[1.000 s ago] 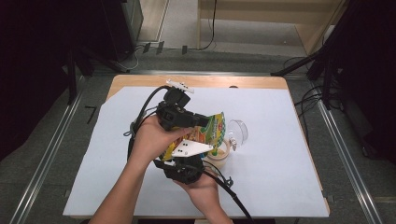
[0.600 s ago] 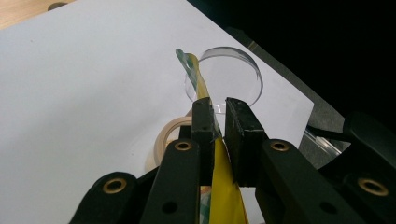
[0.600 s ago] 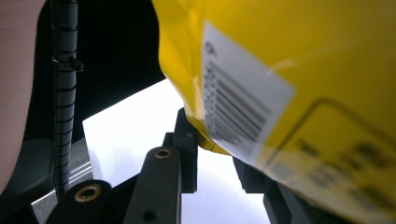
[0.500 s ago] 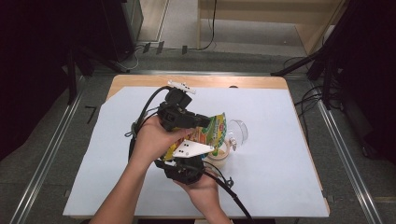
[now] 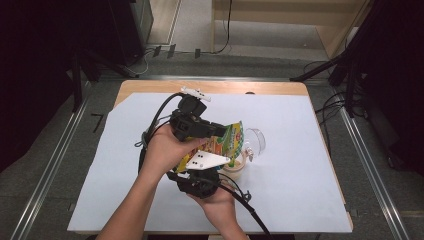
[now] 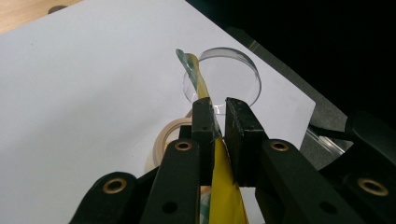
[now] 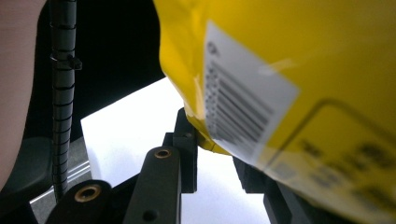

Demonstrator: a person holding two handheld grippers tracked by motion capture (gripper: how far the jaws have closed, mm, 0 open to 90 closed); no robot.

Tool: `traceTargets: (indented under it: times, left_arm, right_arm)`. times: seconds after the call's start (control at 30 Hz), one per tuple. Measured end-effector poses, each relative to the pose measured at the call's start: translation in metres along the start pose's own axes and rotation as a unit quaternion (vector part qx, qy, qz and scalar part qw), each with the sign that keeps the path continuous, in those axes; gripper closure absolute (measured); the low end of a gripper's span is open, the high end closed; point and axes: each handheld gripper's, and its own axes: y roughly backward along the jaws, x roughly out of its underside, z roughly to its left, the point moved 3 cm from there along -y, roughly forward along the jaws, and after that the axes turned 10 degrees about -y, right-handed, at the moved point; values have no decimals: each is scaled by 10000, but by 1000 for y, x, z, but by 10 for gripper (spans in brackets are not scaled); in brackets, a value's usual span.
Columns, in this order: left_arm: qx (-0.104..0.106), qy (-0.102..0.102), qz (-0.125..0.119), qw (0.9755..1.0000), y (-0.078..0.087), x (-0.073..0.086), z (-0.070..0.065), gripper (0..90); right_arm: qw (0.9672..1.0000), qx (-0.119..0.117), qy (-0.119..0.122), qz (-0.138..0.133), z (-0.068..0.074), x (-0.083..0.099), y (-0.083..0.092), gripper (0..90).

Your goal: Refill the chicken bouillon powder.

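Person is standing at the worktop [image 5: 310, 150], which is covered with a white sheet, gripping a tool in each hand over its middle. Left gripper [image 6: 215, 116] is pinching a yellow-green snack pouch [image 5: 220, 145] near its upper part; in the left gripper view the jaws are clamping the thin pouch edge between them, pouch [image 6: 219, 182] running up through the gap. Right gripper [image 7: 212, 144] is coming in from below, its jaws grasping the pouch's lower corner; in the right gripper view the yellow pouch [image 7: 299, 70] with a barcode label [image 7: 243, 107] is hanging close over the lens. In the high view the left gripper [image 5: 212, 129] is sitting above the right gripper [image 5: 222, 167], pouch spanning between them, tilted, held off the sheet. Just beside the pouch, on its far side from the hands, a clear plastic cup [image 5: 255, 139] is lying on the sheet; a tan round container [image 5: 235, 167] is sitting just below it, partly hidden by the pouch. Left gripper view is showing the clear cup [image 6: 229, 74] behind the pouch tip and the tan rim [image 6: 170, 135] beside the jaws.
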Motion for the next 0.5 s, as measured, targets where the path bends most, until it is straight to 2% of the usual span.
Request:
traceTargets:
  times: [0.5]
  left_arm:
    - [-42, -47, 9, 10000, 1, -1, -5, 831]
  right_arm:
    - [9999, -42, -91, -133, -1, 0, -2, 746]
